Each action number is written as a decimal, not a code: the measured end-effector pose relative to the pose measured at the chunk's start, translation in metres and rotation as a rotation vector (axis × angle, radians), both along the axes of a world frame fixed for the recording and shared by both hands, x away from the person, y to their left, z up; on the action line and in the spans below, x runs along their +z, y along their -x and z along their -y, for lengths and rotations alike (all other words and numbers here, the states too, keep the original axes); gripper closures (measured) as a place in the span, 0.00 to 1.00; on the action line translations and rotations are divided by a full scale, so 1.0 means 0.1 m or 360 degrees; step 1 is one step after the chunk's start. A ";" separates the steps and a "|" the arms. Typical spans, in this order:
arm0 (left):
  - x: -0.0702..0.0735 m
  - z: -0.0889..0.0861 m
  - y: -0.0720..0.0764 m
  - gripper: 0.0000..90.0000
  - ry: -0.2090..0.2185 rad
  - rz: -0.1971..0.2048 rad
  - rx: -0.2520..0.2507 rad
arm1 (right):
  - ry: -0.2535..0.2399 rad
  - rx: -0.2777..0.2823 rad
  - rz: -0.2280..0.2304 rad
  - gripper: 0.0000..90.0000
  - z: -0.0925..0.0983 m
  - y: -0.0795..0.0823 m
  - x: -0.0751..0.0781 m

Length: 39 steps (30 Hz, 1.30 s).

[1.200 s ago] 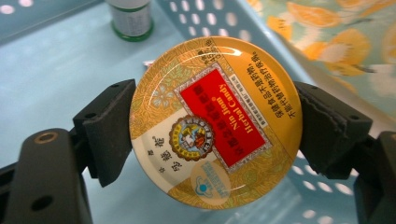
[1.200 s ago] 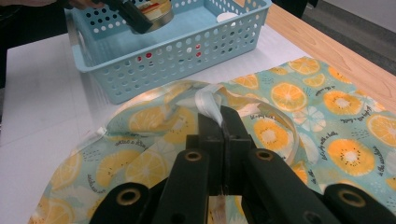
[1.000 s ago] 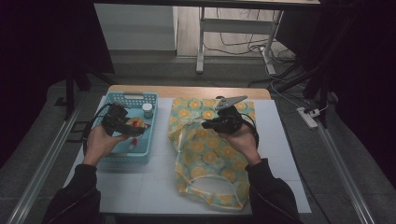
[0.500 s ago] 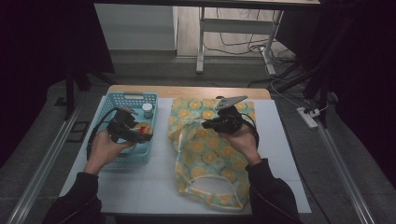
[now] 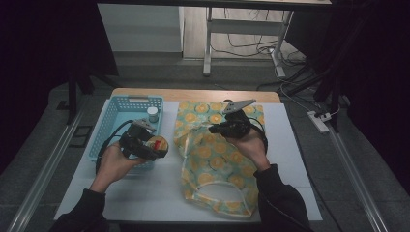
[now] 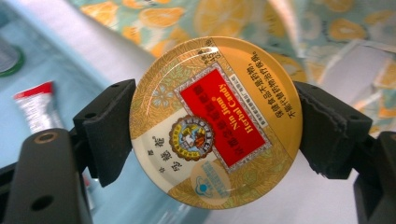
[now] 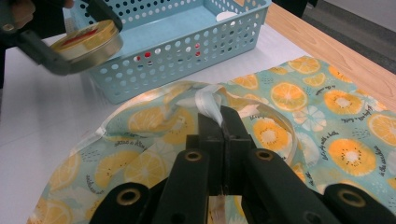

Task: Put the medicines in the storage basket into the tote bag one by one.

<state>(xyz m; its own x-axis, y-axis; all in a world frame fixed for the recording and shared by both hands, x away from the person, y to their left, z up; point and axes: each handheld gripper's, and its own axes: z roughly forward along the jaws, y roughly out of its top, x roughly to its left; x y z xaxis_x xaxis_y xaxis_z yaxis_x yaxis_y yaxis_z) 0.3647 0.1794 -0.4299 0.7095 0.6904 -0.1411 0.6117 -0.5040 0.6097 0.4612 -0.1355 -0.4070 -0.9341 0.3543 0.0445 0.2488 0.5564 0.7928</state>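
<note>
Right, the left hand-held gripper (image 5: 157,145) is clamped on a round candy tin (image 6: 215,122), one black pad on either side of its rim. The tin is a flat disc of glossy gold metal, with a red label panel and a round emblem on its lid. In the left gripper view the lid faces the camera full on and the label text reads upside down. In the right gripper view you catch the tin (image 7: 88,43) edge-on at about ten o'clock, lid upward and slightly tilted. From the high view it hangs above the near right corner of the light-blue plastic basket (image 5: 115,116), a rectangular tub with perforated walls.

Over at three o'clock from the tin, the right hand-held gripper (image 5: 217,128) is pinched tight on the pale edging of the fabric bag (image 7: 299,107), lifting a fold of it. The bag is soft, crumpled cloth, teal with an orange-slice print, and its long axis runs from twelve to six o'clock on the white worktop (image 5: 145,193).

Inside the basket, a small white-capped jar (image 5: 153,114) stands near the far right corner, and a red-and-white tube (image 6: 33,109) lies on the floor.
</note>
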 end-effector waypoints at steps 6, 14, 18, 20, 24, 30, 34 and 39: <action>0.03 0.21 0.06 0.23 0.0015 0.0011 -0.0090 | 0.0006 -0.0001 -0.0005 0.99 -0.01 0.00 -0.01; 0.04 0.49 0.07 0.23 0.0022 0.0008 -0.0189 | 0.0009 -0.0009 -0.0011 0.99 -0.01 0.00 -0.02; 0.06 0.62 0.07 0.23 0.0020 0.0016 -0.0237 | 0.0012 -0.0010 -0.0015 0.99 -0.02 -0.01 -0.03; 0.07 0.68 0.06 0.23 0.0024 0.0018 -0.0259 | 0.0011 -0.0014 -0.0016 0.99 -0.02 -0.01 -0.03; 0.05 0.80 0.02 0.23 0.0029 0.0007 -0.0297 | 0.0009 -0.0015 -0.0017 0.99 -0.02 -0.02 -0.04; 0.03 1.00 -0.03 0.23 0.0035 0.0000 -0.0340 | 0.0012 -0.0017 -0.0019 0.99 -0.02 -0.03 -0.05; 0.01 1.13 -0.07 0.23 0.0025 0.0002 -0.0368 | 0.0014 -0.0020 -0.0019 0.99 -0.01 -0.04 -0.07; -0.03 1.27 -0.13 0.23 0.0015 0.0004 -0.0385 | 0.0013 -0.0027 -0.0020 0.99 -0.02 -0.04 -0.07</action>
<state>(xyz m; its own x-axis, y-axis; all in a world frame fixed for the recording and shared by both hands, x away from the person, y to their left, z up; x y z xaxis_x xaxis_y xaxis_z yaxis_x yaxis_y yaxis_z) 0.3779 0.0525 -0.4332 0.8544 0.4991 -0.1447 0.4724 -0.6301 0.6163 0.4657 -0.1340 -0.4144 -0.9274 0.3703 0.0532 0.2681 0.5587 0.7848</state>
